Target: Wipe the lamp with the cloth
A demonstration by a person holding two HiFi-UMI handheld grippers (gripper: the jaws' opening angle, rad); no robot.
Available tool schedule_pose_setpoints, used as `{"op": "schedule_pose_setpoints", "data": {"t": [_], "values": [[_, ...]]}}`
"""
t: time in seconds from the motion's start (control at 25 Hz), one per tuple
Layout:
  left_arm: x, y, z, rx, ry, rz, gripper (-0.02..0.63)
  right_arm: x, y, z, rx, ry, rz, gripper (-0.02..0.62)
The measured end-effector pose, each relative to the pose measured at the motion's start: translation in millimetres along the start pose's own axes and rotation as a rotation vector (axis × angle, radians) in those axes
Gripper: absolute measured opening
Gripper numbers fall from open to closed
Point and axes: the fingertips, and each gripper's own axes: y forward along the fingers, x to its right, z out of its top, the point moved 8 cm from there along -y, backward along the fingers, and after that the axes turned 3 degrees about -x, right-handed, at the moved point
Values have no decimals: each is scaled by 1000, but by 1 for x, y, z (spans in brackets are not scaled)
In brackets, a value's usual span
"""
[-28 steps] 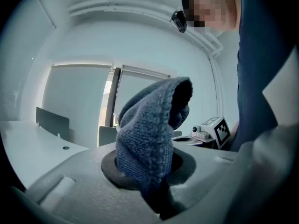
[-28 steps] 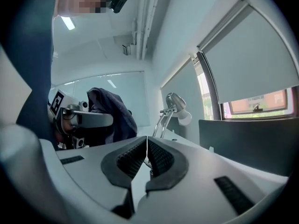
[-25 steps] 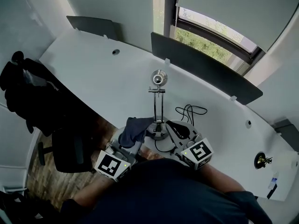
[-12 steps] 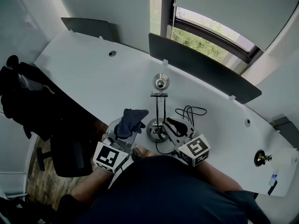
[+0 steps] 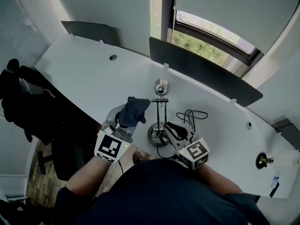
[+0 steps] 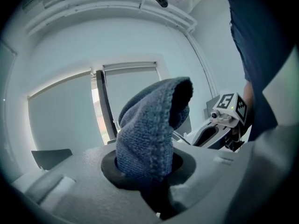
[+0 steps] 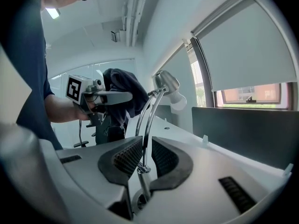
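Lamp, chrome with round base [image 5: 161, 87], stands near front edge of white curved desk [image 5: 93, 74]. My right gripper [image 5: 169, 128] pinching its thin stem, steadying it, I reckon. Left gripper [image 5: 124, 125] clamped on blue knitted cloth [image 5: 133, 110], held up beside lamp head, poised for wiping.

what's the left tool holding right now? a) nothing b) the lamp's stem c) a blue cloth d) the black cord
c: the left tool is shut on a blue cloth that sticks up from between its jaws, while the lamp has its stem between the jaws of the right tool.
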Motion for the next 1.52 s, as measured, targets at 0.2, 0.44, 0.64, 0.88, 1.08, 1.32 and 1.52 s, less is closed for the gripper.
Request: {"op": "schedule_pose_setpoints", "data": {"t": [0.2, 0.44, 0.64, 0.88, 1.08, 1.32, 1.52], "values": [[-10, 19, 11, -18, 87, -12, 74, -1, 2, 1, -3, -8, 18, 49], [-18, 49, 17, -115, 292, -64, 74, 0, 3, 0, -12, -8, 40, 48], [-23, 67, 18, -140, 390, -105, 74, 0, 8, 0, -23, -15, 56, 41], [-31, 84, 11, -166, 395, -136, 74, 2, 8, -2, -21, -11, 73, 37], [-37, 98, 3, -208, 422, -143, 74, 1, 8, -1, -17, -5, 76, 35], [-42, 99, 12, -221, 509, -118, 74, 2, 9, -2, -10, -7, 74, 35], [-42, 88, 31, -197, 557, -98, 74, 1, 9, -3, -6, -8, 78, 35]]}}
